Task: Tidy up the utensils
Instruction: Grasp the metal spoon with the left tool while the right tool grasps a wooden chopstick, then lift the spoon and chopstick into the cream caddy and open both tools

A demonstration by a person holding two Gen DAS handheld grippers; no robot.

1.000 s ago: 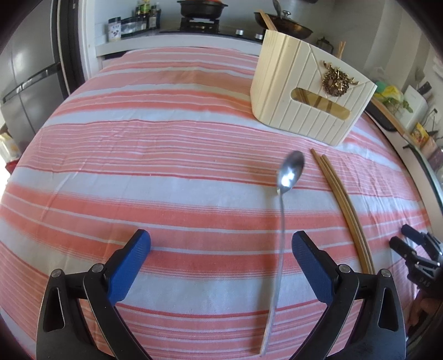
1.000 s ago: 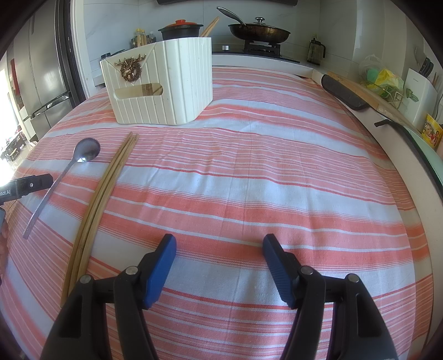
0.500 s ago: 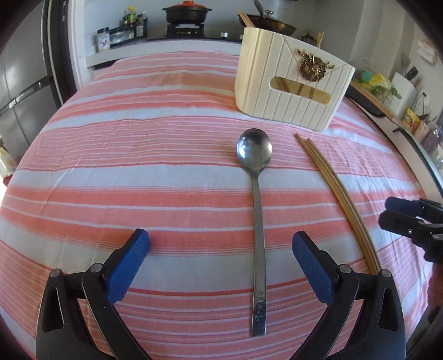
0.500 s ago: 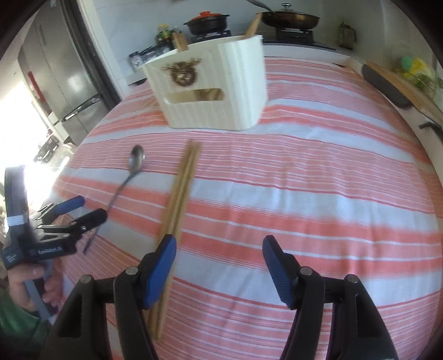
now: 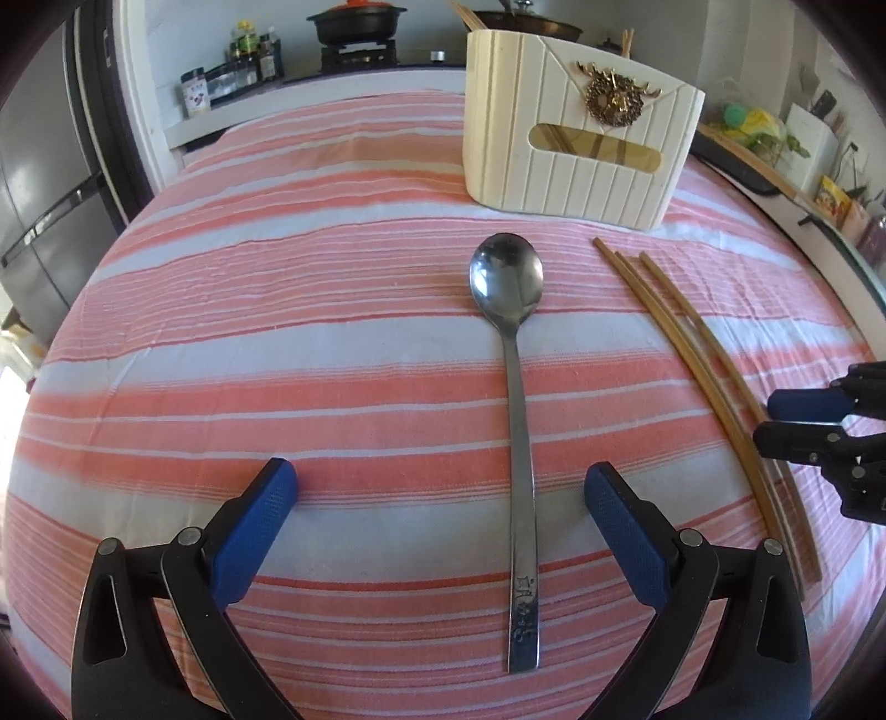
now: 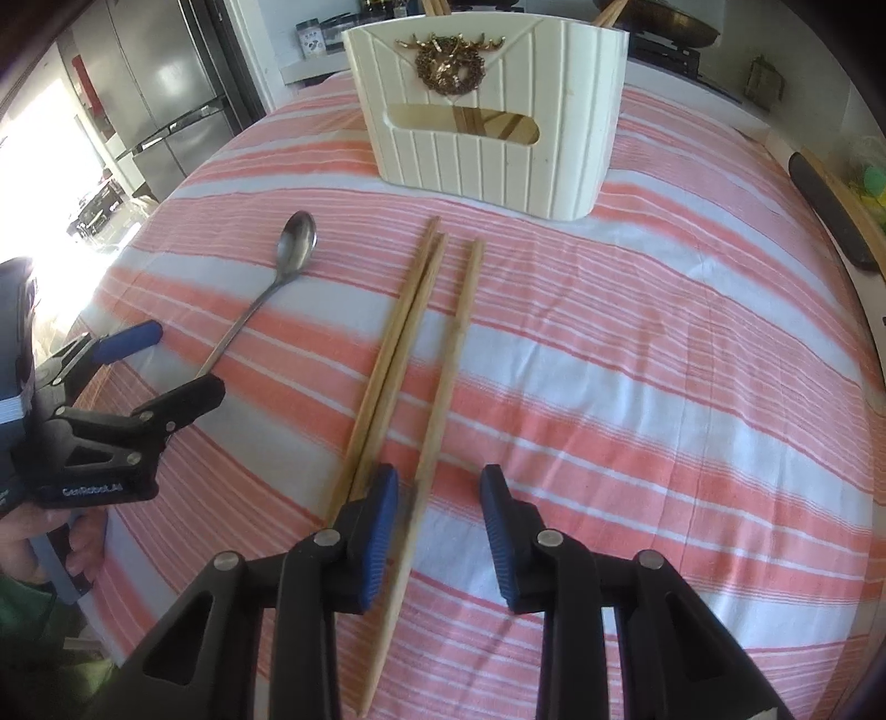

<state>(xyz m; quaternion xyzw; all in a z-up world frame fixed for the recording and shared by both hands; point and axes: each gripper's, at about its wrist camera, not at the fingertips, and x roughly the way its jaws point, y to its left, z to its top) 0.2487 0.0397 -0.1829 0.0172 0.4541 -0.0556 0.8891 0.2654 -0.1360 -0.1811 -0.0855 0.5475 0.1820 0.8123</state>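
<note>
A metal spoon [image 5: 518, 421] lies on the striped cloth, bowl toward a cream utensil holder [image 5: 576, 149]. My left gripper [image 5: 440, 498] is open, its jaws on either side of the spoon's handle, not touching it. Three wooden chopsticks [image 6: 421, 354] lie to the right of the spoon [image 6: 277, 288]. My right gripper [image 6: 439, 498] is open over their near ends, with the rightmost chopstick [image 6: 448, 376] between its jaws. The holder [image 6: 487, 111] has chopsticks inside. The left gripper also shows in the right wrist view [image 6: 183, 363], the right gripper in the left wrist view [image 5: 786, 418].
The table carries a pink and white striped cloth [image 5: 277, 332]. Behind it stand a stove with a pot [image 5: 354, 22], spice jars [image 5: 238, 66] and a fridge [image 5: 39, 183]. A dark tray edge [image 6: 830, 210] lies along the right counter.
The left gripper has moved forward along the spoon, so its jaws straddle the handle. The right gripper has moved left and forward over the chopsticks and narrowed its opening.
</note>
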